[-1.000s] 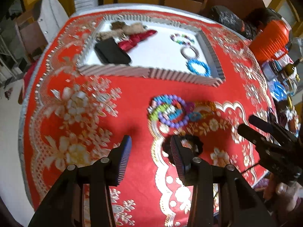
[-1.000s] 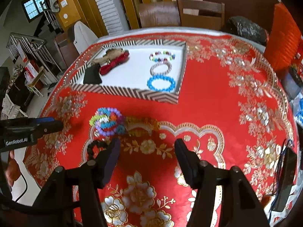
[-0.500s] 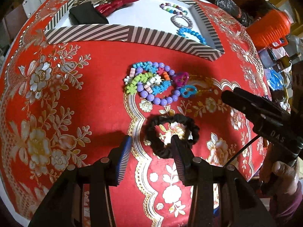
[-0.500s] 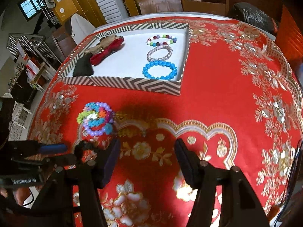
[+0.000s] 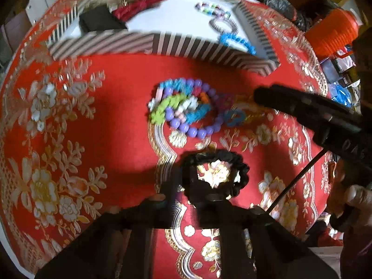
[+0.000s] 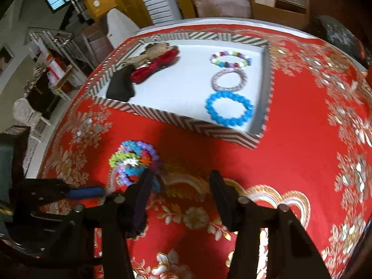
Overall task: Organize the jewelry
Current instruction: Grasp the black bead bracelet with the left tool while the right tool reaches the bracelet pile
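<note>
A black scrunchie (image 5: 239, 172) lies on the red tablecloth. My left gripper (image 5: 186, 183) is closing on its near left edge; the image is blurred, so the grip is unclear. A pile of coloured bead bracelets (image 5: 183, 109) lies just beyond it, also seen in the right wrist view (image 6: 133, 159). My right gripper (image 6: 180, 186) is open and empty, low over the cloth right of the pile. The striped tray (image 6: 176, 118) holds a blue bracelet (image 6: 229, 109), a silver bracelet (image 6: 229, 80), a multicolour bracelet (image 6: 231, 59), a red scrunchie (image 6: 154, 66) and a black cloth (image 6: 122, 84).
The right gripper's body (image 5: 313, 116) reaches in from the right in the left wrist view. An orange lantern-like object (image 5: 330, 32) and clutter stand at the table's far right. Wooden chairs (image 6: 276, 2) stand behind the table.
My left gripper has dropped onto the black scrunchie and its fingers have closed in around its edge. My right gripper has moved forward toward the bead pile.
</note>
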Demonstrator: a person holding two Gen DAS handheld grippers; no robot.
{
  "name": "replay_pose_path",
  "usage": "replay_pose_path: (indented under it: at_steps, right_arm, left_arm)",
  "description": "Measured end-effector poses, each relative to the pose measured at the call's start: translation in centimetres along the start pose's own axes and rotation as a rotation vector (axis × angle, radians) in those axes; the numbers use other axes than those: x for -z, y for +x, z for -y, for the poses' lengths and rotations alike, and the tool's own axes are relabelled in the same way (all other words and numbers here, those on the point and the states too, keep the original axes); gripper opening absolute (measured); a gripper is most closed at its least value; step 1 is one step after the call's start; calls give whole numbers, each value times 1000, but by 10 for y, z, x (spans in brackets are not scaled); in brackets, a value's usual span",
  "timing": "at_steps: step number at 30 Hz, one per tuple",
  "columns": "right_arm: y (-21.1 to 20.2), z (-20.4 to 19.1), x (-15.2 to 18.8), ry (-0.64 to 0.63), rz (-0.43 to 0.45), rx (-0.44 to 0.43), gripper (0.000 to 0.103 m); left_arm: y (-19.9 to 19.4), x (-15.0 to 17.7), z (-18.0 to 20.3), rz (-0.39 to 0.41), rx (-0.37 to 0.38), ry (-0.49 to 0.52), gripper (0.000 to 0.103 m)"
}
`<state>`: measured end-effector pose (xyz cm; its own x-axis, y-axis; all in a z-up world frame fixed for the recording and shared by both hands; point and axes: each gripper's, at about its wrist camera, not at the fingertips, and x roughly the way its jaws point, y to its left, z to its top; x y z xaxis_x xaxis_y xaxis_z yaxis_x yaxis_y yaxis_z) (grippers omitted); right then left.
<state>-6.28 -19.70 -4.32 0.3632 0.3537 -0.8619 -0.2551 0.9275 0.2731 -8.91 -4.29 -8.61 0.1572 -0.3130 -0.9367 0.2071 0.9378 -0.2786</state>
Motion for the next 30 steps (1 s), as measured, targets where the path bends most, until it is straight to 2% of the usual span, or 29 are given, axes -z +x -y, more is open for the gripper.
replay_pose_path:
  at_steps: [4,9,16,21,23,25,26,27,30]
  right_arm:
    - [7,-12,-12,-39,-9,-61,43]
    - [30,-40,-24,-126,-54,-115,43]
    - [62,-59,-22,-158,-134,-99,43]
    - [63,-60,-17,-173,-133,-101,43]
    - [64,-61,-17,-185,-132,-90,37]
    - [60,-61,-18,-182,-121,-100,19]
    - [53,-61,-19,-174,-103,-114,5]
    - [49,-60,-20,-167,-95,-115,0]
    - [30,-55,-23,-151,-61,-133,0]
  left_arm:
    - [-11,3,-20,2,24,-55,0]
    - [-30,10,-45,20,-6,-90,0]
    - [-40,17,-64,42,-25,-127,0]
    - [-37,19,-68,34,-14,-139,0]
    - [-35,19,-66,29,-11,-137,0]
    - [-34,17,-66,27,-4,-137,0]
    - [-36,17,-66,28,1,-137,0]
    - [-39,16,-65,34,5,-133,0]
    - [-47,11,-62,55,11,-113,0]
